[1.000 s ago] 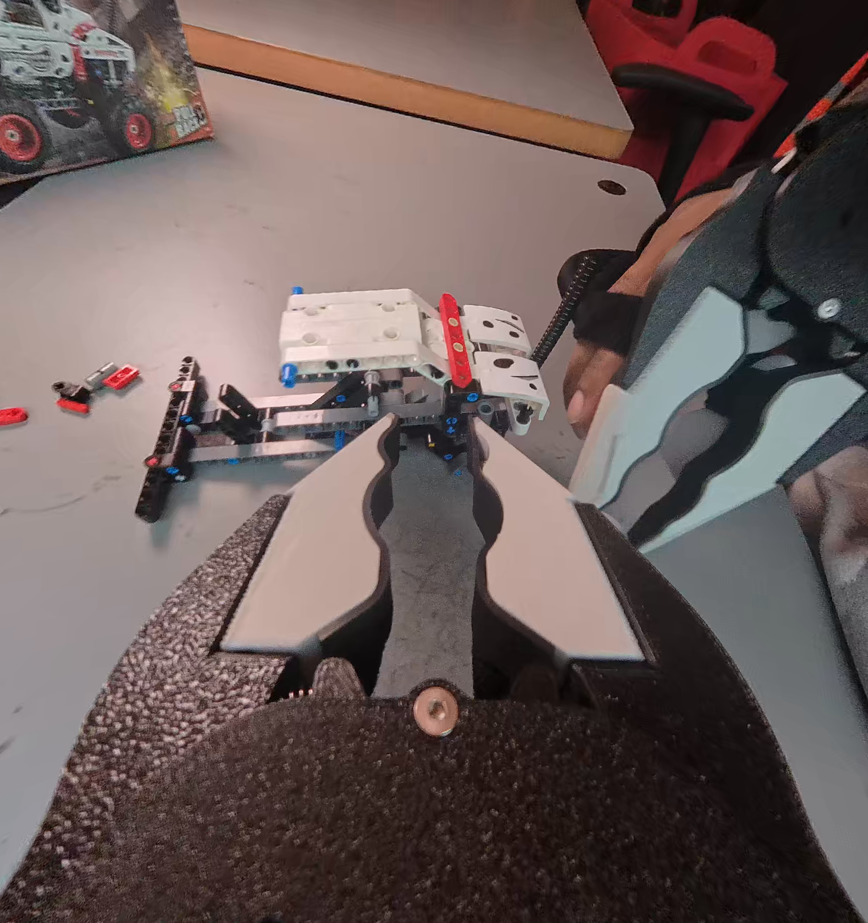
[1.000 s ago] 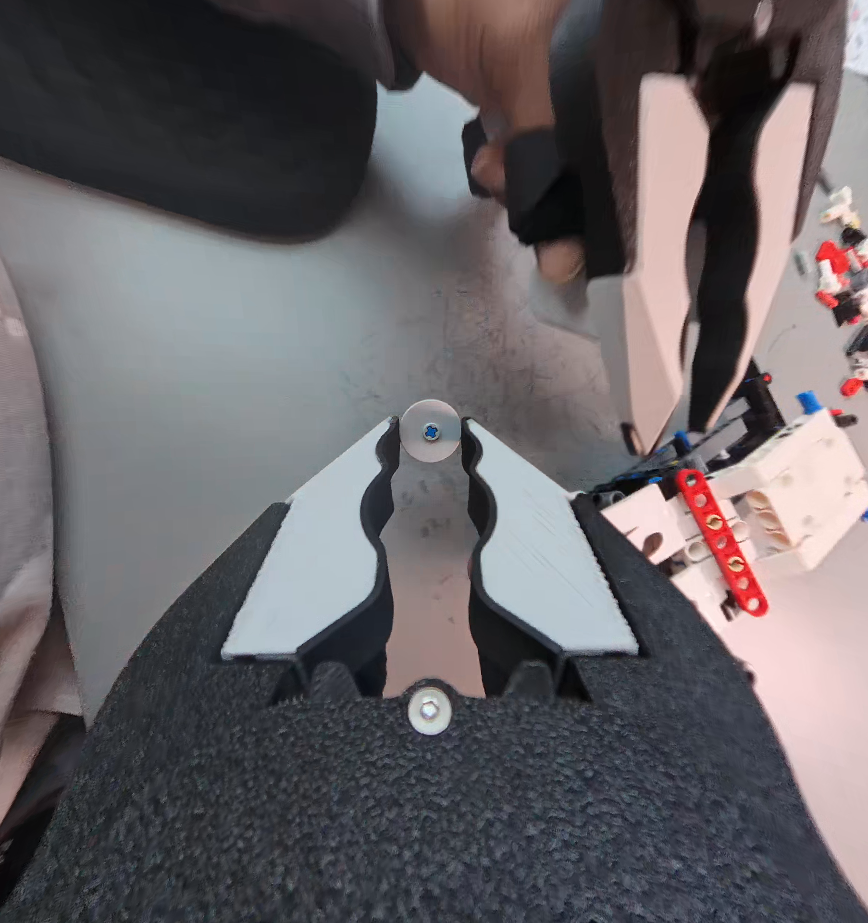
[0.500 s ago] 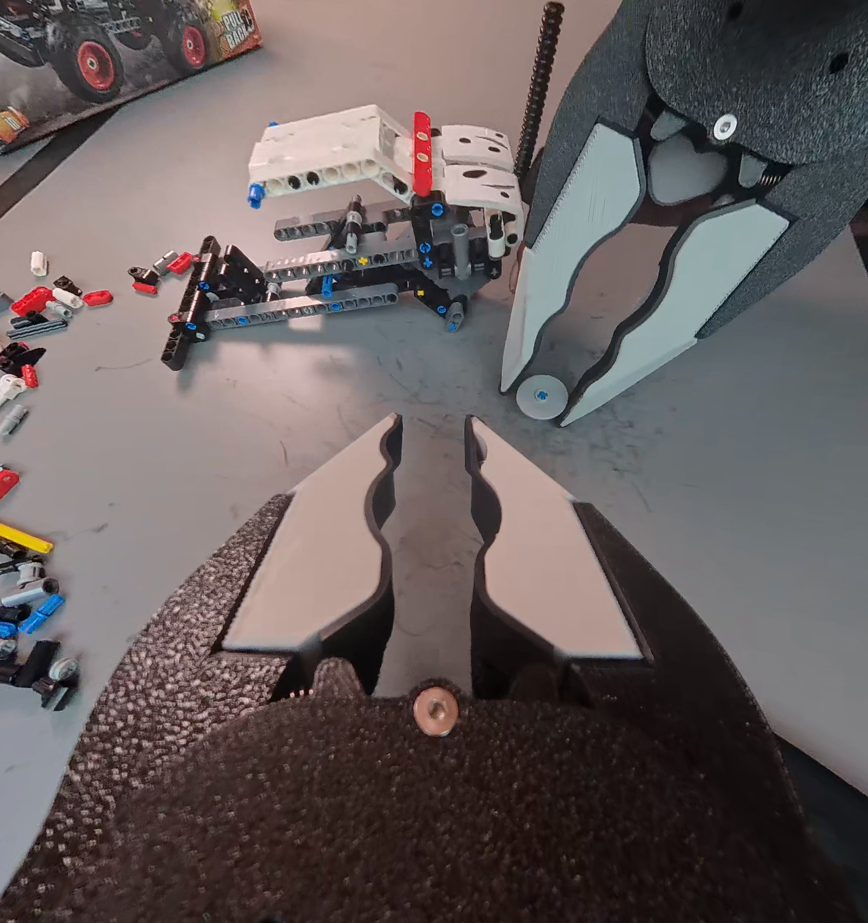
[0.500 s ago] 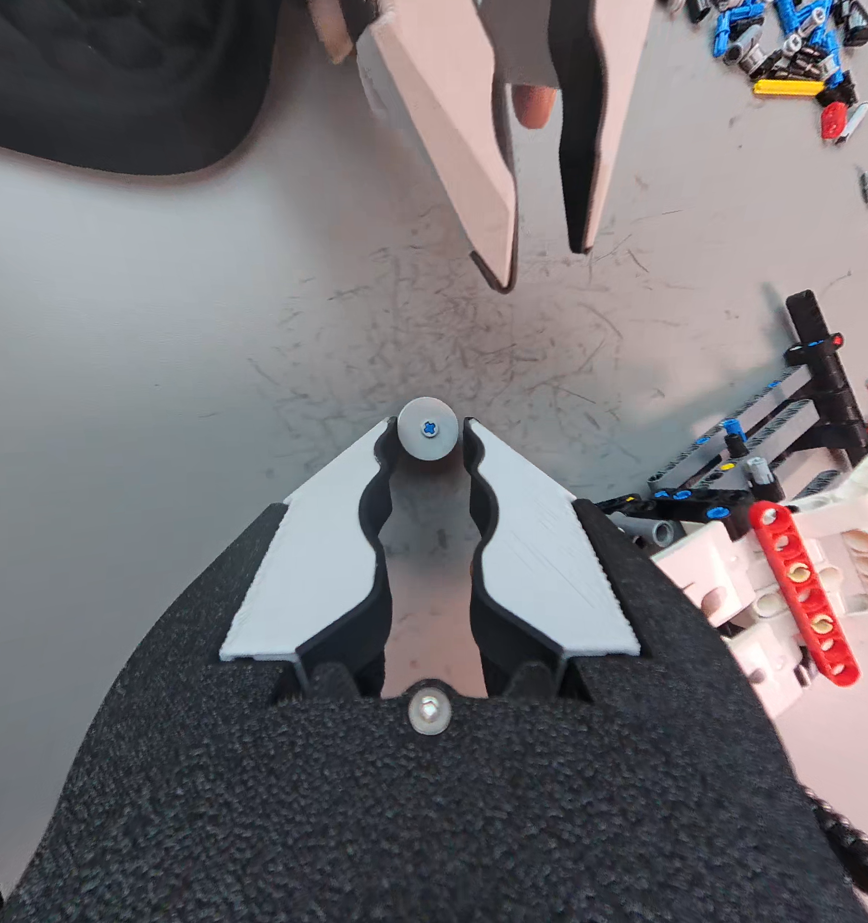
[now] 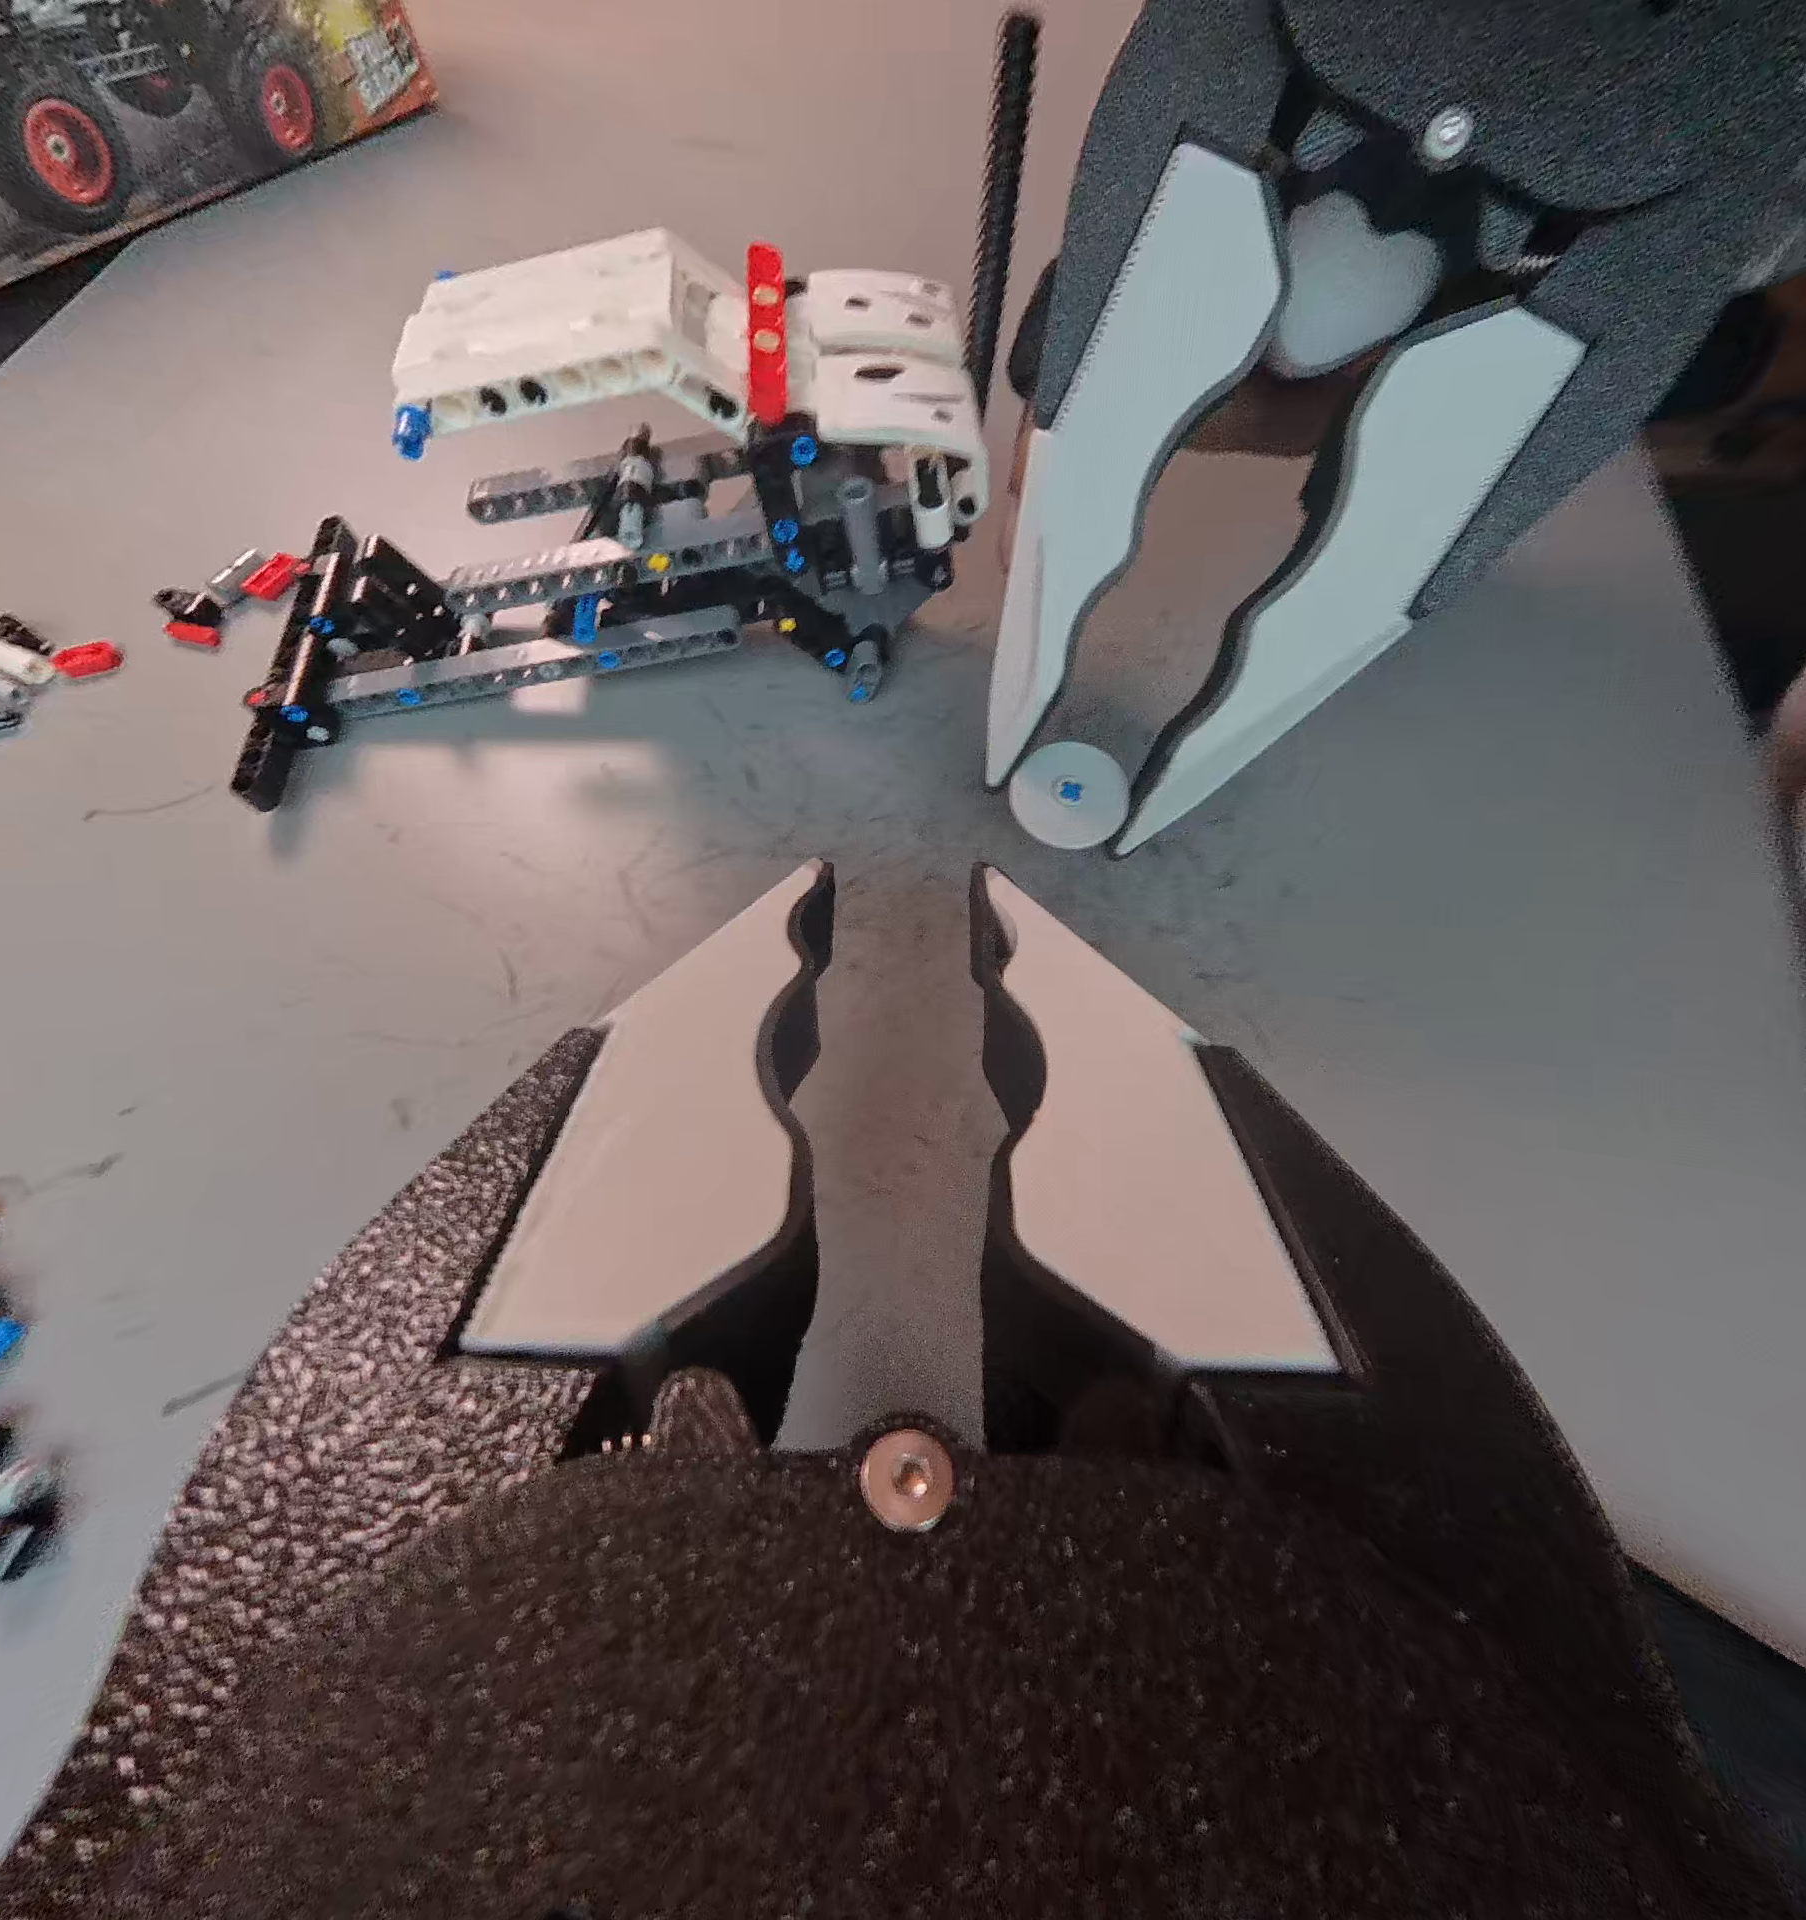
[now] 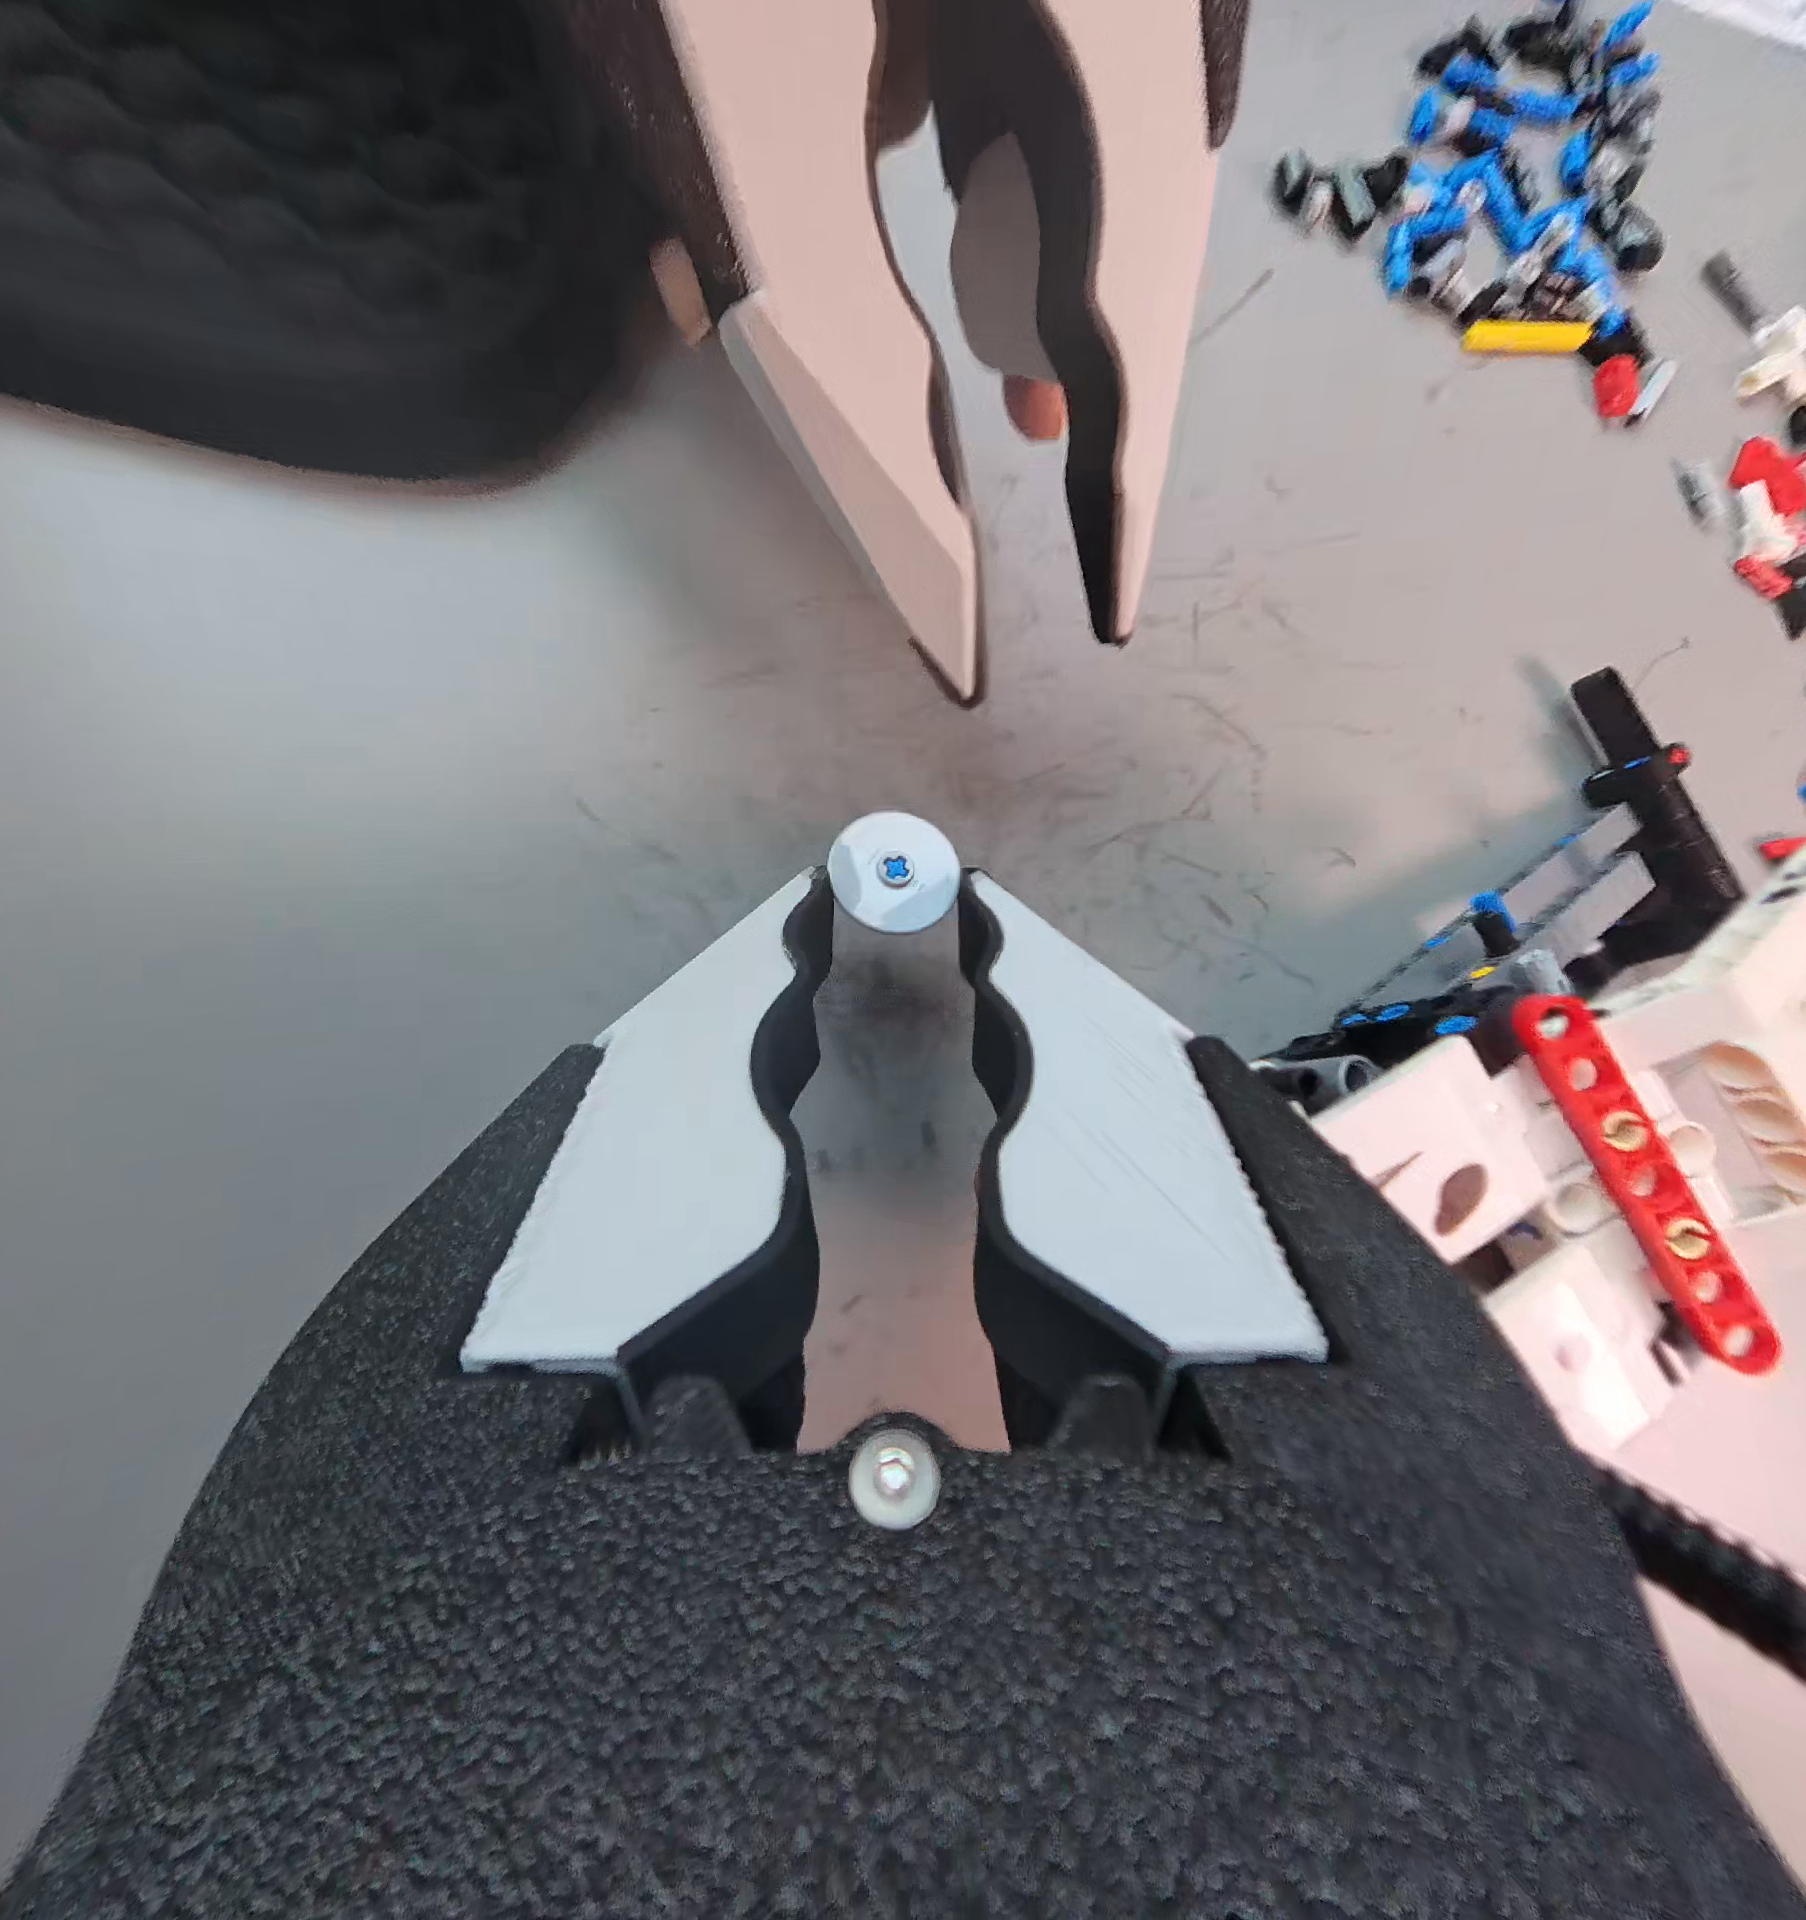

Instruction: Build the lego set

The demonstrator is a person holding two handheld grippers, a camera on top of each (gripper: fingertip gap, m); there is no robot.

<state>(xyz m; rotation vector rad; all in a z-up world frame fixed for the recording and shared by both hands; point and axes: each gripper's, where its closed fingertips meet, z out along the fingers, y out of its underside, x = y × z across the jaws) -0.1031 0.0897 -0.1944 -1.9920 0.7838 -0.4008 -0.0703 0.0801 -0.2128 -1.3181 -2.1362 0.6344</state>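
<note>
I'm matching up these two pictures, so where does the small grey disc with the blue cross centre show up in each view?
Left wrist view: grey disc right of centre, pinched at the right tool tips.
Right wrist view: grey disc at centre, at that tool's tips.
Shared landmark: the red beam on the truck build.

My grey, scuffed worktop [image 5: 483, 966] carries the half-built truck [image 5: 629, 499] at upper centre, loose small parts [image 5: 5, 665] along the left edge, and the picture box [image 5: 151, 114] at upper left.

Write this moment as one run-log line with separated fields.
left gripper: open, empty | right gripper: shut on grey disc | truck chassis: on table, untouched | loose parts: scattered
</note>
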